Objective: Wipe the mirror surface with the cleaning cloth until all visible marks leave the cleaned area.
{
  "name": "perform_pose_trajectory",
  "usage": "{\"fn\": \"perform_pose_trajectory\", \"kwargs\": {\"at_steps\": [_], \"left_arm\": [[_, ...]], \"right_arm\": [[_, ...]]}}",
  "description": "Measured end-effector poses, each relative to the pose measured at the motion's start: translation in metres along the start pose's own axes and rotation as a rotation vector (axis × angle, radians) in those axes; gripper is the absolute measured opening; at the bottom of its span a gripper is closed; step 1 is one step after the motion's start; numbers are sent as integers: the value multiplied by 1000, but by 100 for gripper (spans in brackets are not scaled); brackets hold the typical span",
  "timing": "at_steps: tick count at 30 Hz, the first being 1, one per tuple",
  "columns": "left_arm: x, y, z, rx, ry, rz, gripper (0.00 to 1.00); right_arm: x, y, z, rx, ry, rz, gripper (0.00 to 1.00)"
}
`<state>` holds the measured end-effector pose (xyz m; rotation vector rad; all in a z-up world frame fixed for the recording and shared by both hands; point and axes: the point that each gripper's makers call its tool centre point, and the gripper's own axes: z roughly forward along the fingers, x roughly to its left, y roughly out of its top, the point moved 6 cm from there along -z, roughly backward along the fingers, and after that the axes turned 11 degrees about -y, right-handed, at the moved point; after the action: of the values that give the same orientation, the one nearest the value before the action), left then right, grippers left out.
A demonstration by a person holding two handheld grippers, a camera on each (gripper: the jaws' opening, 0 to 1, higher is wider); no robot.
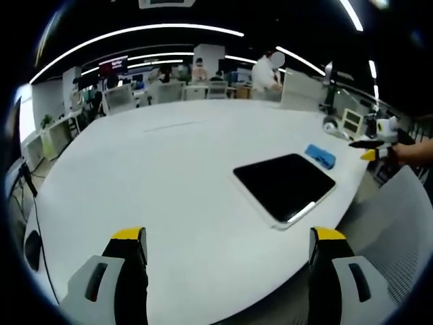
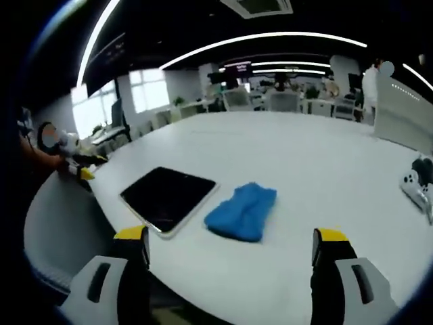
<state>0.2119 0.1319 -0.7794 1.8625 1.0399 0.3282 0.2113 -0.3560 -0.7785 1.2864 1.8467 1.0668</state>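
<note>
A dark rectangular mirror [image 1: 285, 185] with a pale rim lies flat on the white table [image 1: 155, 176], right of centre in the left gripper view. A blue cleaning cloth [image 1: 319, 156] lies crumpled just beyond its far corner. In the right gripper view the mirror [image 2: 168, 196] sits left of the cloth [image 2: 242, 210], a small gap between them. My left gripper [image 1: 226, 237] hovers open over the table's near part, short of the mirror. My right gripper [image 2: 230, 238] is open just before the cloth, touching nothing. The right gripper [image 1: 376, 147] also shows at the far right, the left gripper [image 2: 82, 167] at the far left.
A white game controller [image 2: 418, 187] lies on the table at the right. A grey mesh chair back [image 1: 399, 223] stands by the table edge near the mirror. Desks, chairs, monitors and people [image 1: 267, 71] fill the office behind. A cable [image 1: 34, 203] runs along the left edge.
</note>
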Motion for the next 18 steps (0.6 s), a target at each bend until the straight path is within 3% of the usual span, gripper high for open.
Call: {"fn": "perform_pose_trajectory", "kwargs": {"at_steps": [3, 7, 18], "left_arm": [[1, 7, -2, -55, 14, 13, 100], [3, 8, -2, -54, 26, 15, 100], [5, 3, 2, -10, 21, -4, 100]], "right_arm": [[2, 3, 0, -13, 8, 16, 100], [4, 9, 3, -37, 9, 18, 100], [8, 15, 6, 24, 17, 103, 100]]}}
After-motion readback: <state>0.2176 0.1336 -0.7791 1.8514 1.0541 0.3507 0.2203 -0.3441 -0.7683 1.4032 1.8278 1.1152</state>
